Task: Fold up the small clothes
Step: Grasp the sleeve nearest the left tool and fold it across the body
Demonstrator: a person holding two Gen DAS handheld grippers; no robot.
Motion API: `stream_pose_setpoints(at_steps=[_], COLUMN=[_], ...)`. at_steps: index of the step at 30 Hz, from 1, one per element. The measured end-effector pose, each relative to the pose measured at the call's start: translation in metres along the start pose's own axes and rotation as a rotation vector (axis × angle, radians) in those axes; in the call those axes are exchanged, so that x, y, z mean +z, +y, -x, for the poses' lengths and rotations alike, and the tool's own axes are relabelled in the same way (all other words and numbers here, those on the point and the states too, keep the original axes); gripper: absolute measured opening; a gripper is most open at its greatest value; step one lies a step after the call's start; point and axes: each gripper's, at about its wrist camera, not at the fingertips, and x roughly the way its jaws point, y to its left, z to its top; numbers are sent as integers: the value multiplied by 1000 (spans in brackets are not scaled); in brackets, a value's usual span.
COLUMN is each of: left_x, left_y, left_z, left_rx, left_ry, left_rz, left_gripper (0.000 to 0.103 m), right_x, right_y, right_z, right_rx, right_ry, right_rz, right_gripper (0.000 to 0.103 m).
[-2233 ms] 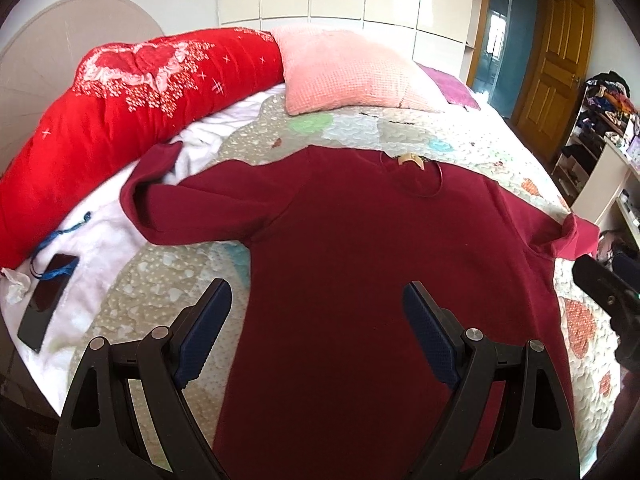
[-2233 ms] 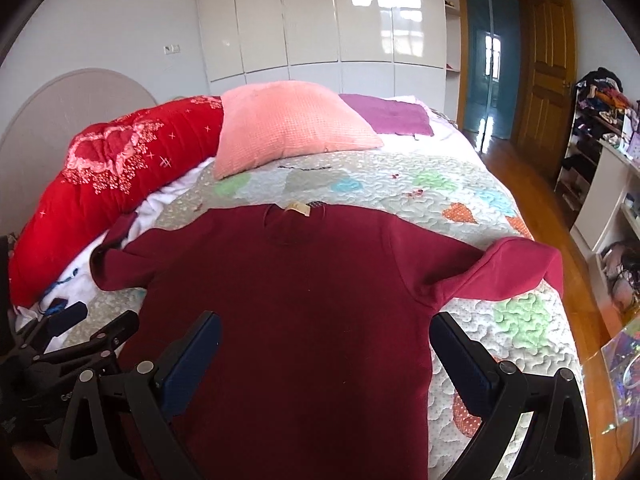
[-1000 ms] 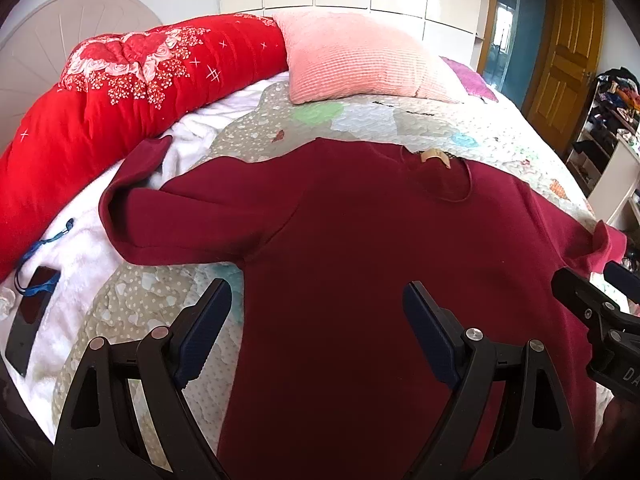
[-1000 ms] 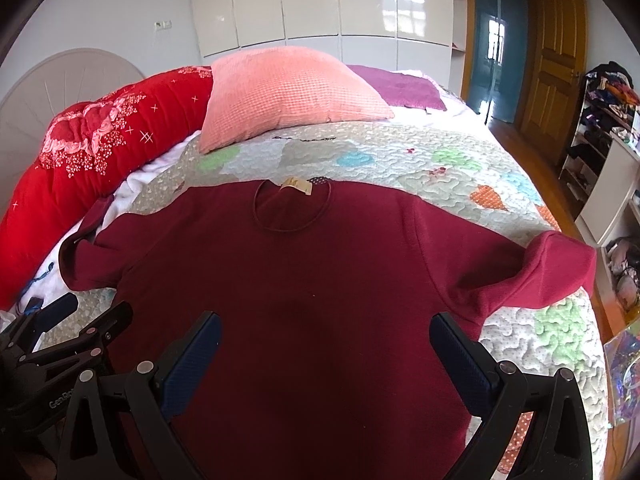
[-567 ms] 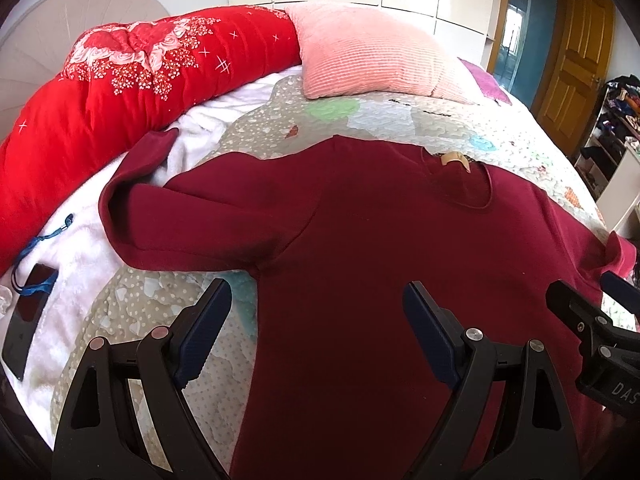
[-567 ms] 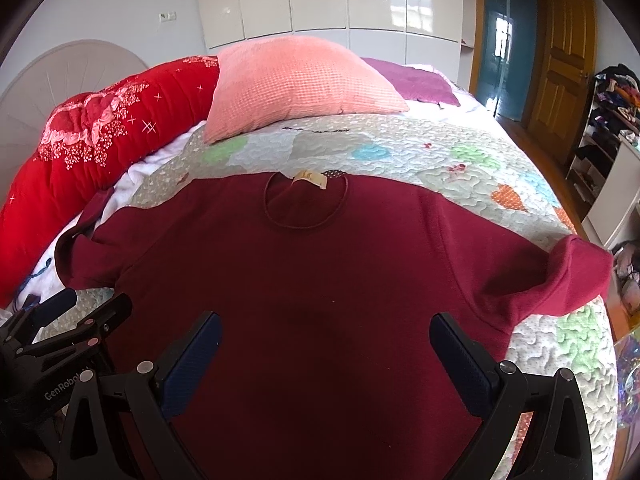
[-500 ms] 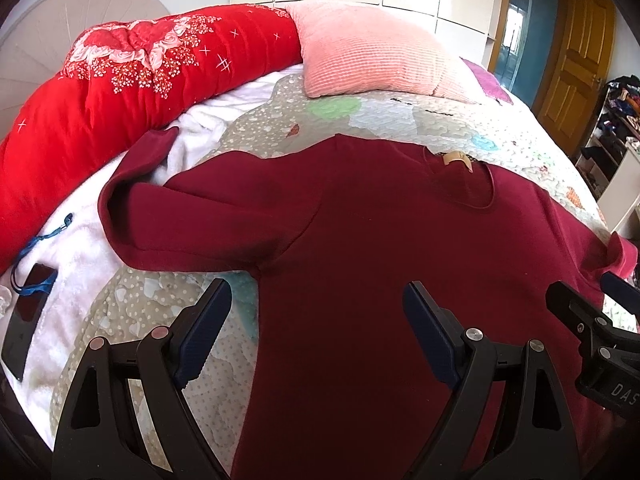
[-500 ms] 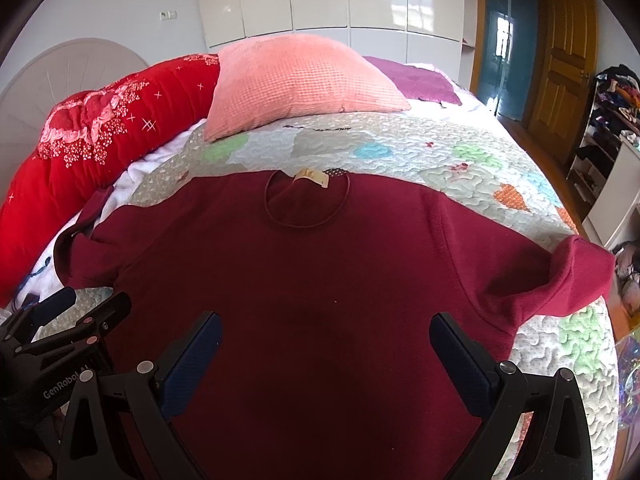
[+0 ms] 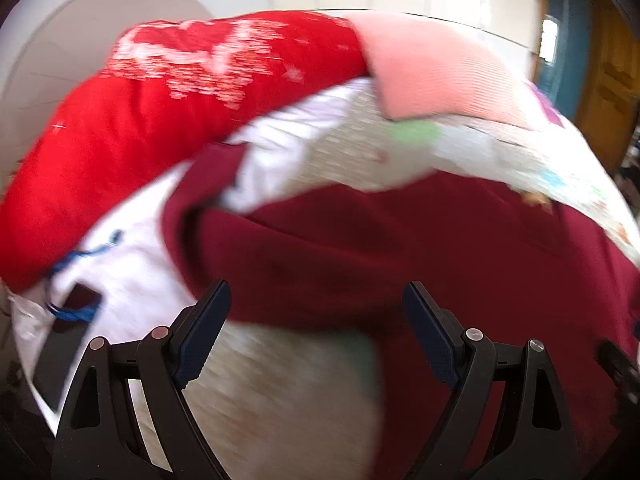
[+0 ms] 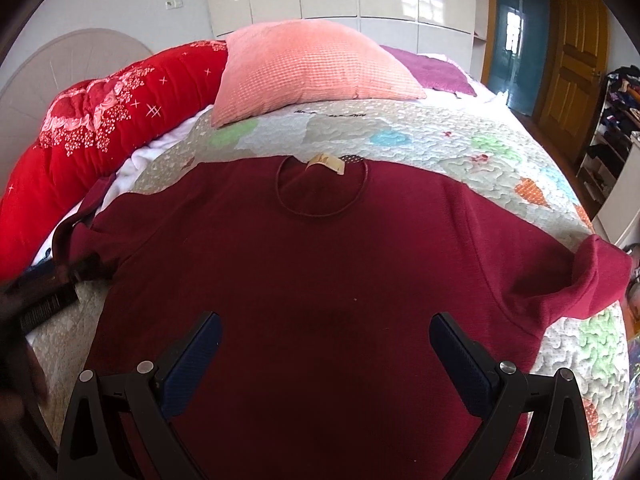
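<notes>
A dark red long-sleeved top (image 10: 320,280) lies flat, front up, on the quilted bed, neck toward the pillows. Its left sleeve (image 9: 304,256) lies crumpled toward the white sheet; its right sleeve (image 10: 592,276) is bunched at the bed's right edge. My left gripper (image 9: 316,320) is open and empty, just before the left sleeve; this view is motion-blurred. It also shows blurred in the right wrist view (image 10: 48,292) at the left sleeve. My right gripper (image 10: 324,344) is open and empty over the top's chest.
A red embroidered duvet (image 10: 100,132) and a pink pillow (image 10: 308,68) lie at the head of the bed. A dark phone with a blue cord (image 9: 60,332) lies on the white sheet at the left. A wooden door (image 10: 572,68) and shelves stand at the right.
My left gripper has swung quickly left and forward toward the left sleeve, blurring its view. My right gripper has moved slightly closer over the chest. Both stay open.
</notes>
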Motion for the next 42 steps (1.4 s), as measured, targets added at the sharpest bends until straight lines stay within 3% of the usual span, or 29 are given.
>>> stream_pose_setpoints(at_steps=[6,10,14,21,26,28,32,37,42], left_x=[26,36,41,43,45,46,50,62,68], left_y=[62,91,105,111,113,116,113,78,19], left_z=[-48,-84,-104,-118,-105,-94,-54,13,76], left_rx=[193,208,212,183,173,130,-37,-316,-627], left_ry=[39,111,131,149,121,103,48,-65,-173], left_rz=[72,130,163,176,217,244,277,253,162], left_gripper=[88,88,86,52,15,11,8,7,7], right_x=[0,0,-2,-4,-3,-3,-3,-1,5], right_y=[1,1,2,0,1,1,-2,-13,-24], right_z=[-4,-11,-19,-24,-25,-24,-20,-12,0], right_rx=[24,32,41,47,54,55,56,55,46], right_ry=[11,31,58,73,80,77,67,49,17], right_rz=[-1,-6,-9,-13,-13,-12,-19,-57,-84], right_gripper=[103,103,103,103,103,103,103,103,103])
